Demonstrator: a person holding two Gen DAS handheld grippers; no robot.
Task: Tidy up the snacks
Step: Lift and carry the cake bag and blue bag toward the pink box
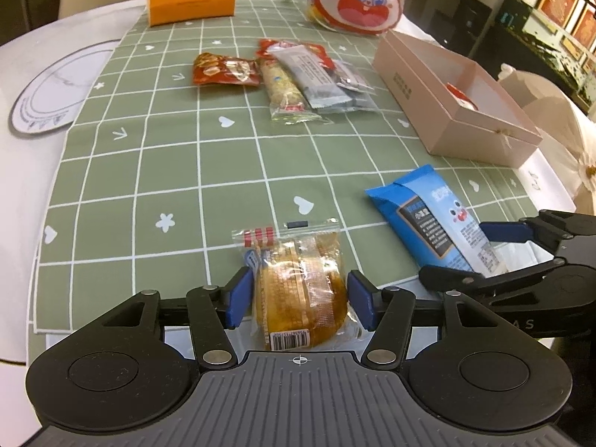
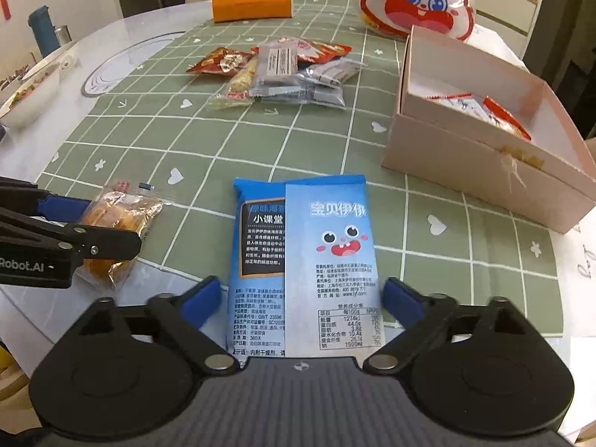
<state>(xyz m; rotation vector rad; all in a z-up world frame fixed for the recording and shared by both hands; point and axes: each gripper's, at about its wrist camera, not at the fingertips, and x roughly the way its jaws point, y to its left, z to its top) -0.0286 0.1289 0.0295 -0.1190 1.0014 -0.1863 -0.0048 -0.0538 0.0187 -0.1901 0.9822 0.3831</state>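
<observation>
While both snacks lie flat near the table's front edge, each tong straddles its target: the left gripper has its blue pads flanking the clear-wrapped cake, apparently just touching the film without clearly squeezing, so grip cannot be told. Over on the right, the right gripper brackets the blue seaweed packet, left pad showing a gap, so released. The pink box waits near, right of the packet (a few red packs already inside). Risks: slick wrappers could slide out of a shallow pinch, a hard clamp could crush the cake, and both arms heading boxward could collide.
</observation>
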